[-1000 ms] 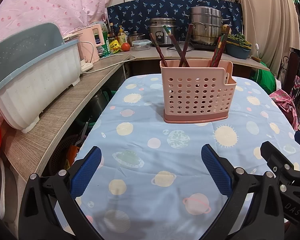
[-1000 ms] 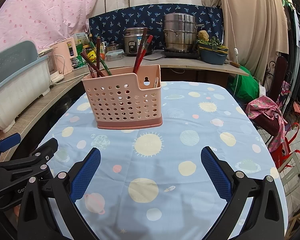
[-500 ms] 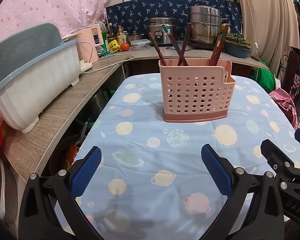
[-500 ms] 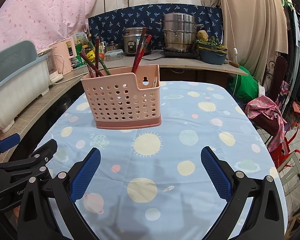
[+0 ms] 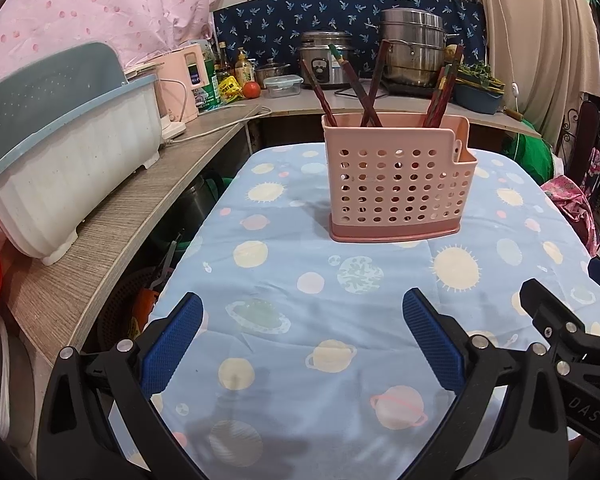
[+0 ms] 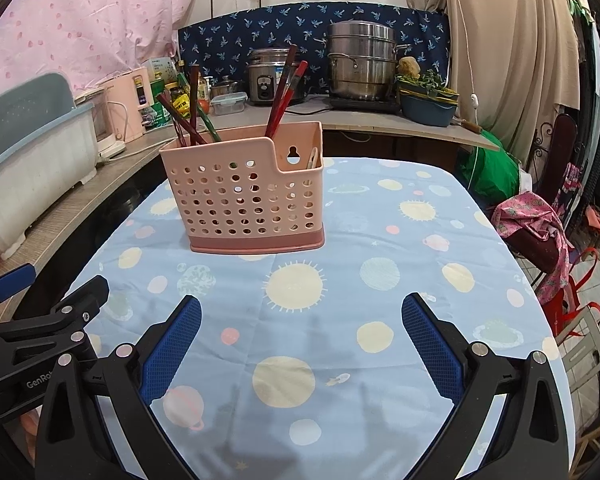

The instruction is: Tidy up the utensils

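A pink perforated utensil basket (image 5: 398, 184) (image 6: 248, 196) stands upright on the table with the blue planet-print cloth (image 5: 340, 320) (image 6: 380, 272). Several dark red and brown chopsticks (image 5: 370, 88) (image 6: 284, 88) lean in it, one with a green end. A pale utensil (image 6: 313, 159) sits in its small end compartment. My left gripper (image 5: 302, 350) is open and empty, low over the near part of the cloth, well short of the basket. My right gripper (image 6: 300, 348) is open and empty too, beside the left one. Each gripper shows at the edge of the other's view.
A white and blue-grey dish rack (image 5: 60, 160) sits on the wooden counter (image 5: 112, 232) to the left. The back counter holds a rice cooker (image 6: 270, 76), a steel steamer pot (image 6: 360, 64), bottles and a blue bowl (image 6: 428, 108). A chair with pink cloth (image 6: 540, 232) stands right of the table.
Both grippers have drawn back slightly from the basket, which looks a little smaller and farther. Both stay open and empty; nothing on the table moved.
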A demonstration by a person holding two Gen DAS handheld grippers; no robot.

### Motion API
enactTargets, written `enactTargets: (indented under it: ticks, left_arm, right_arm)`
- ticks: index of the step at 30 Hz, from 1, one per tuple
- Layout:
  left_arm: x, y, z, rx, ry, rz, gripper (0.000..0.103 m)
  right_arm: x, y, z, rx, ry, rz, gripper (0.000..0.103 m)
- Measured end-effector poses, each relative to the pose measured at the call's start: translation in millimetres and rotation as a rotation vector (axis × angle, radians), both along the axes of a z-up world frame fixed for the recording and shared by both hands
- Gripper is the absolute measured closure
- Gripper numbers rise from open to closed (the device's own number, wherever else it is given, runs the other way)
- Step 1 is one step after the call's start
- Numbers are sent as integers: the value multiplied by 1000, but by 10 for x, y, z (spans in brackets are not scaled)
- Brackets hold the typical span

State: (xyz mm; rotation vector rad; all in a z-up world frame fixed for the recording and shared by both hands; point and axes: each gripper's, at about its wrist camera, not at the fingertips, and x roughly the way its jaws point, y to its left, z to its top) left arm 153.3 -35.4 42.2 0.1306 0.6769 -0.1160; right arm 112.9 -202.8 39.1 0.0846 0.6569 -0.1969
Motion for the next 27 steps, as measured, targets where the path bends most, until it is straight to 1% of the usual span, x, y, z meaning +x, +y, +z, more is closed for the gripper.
enactTargets:
  ticks: [20,24,27]
  left_arm:
    - [64,30,-28,1,15,-2,7]
    - [101,35,-63,0,47,-4,7]
    - [93,12,-67,8,50,-6,7]
  right_arm:
    - [48,40,-40,-3,16,4,6]
    - [52,47,-35,-3,16,3,6]
    - [57,46,-35,-3,16,2,6]
